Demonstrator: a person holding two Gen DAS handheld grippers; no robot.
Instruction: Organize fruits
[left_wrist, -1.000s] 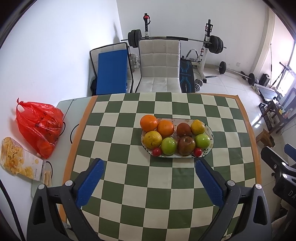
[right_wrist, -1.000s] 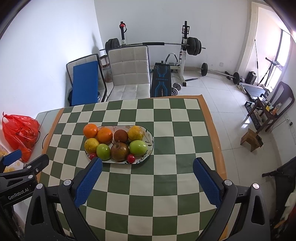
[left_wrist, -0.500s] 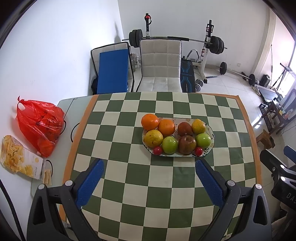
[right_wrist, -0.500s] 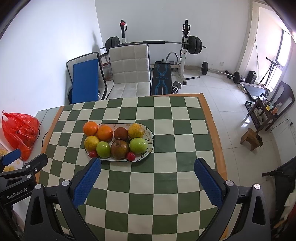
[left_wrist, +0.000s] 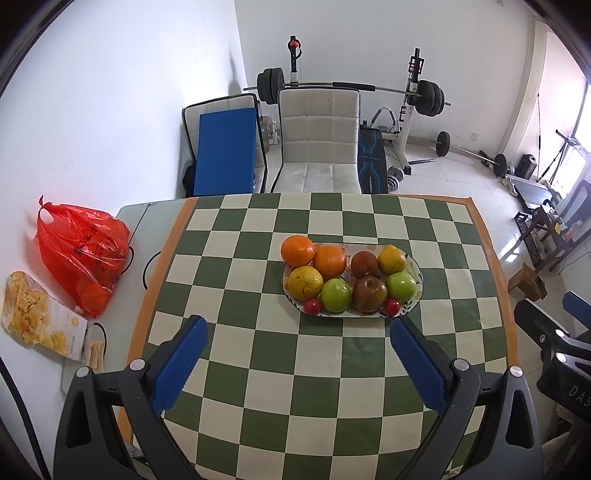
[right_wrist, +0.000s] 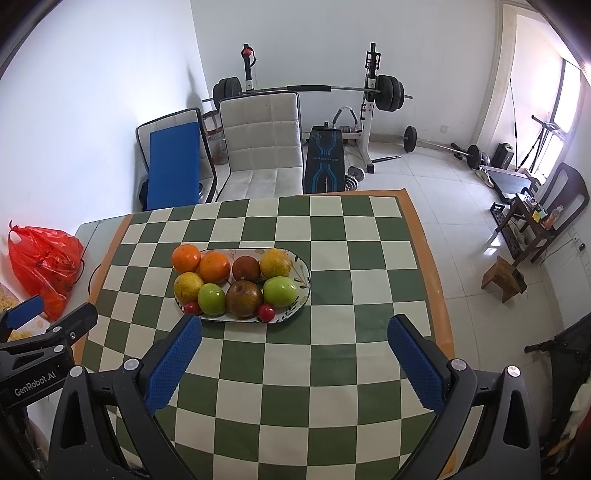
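Observation:
An oval patterned plate sits mid-table on the green checked cloth. It holds two oranges, two yellowish citrus fruits, two green apples, two brown fruits and two small red tomatoes. My left gripper is open and empty, hovering above the table in front of the plate. My right gripper is open and empty, also in front of the plate, slightly to its right.
A red plastic bag with fruit and a chips packet lie on the bare table strip at left. A white chair, a blue-padded chair and a barbell rack stand beyond the far edge.
Both grippers have drifted slightly; the plate sits a little lower and closer in both views. Nothing was taken hold of or moved.

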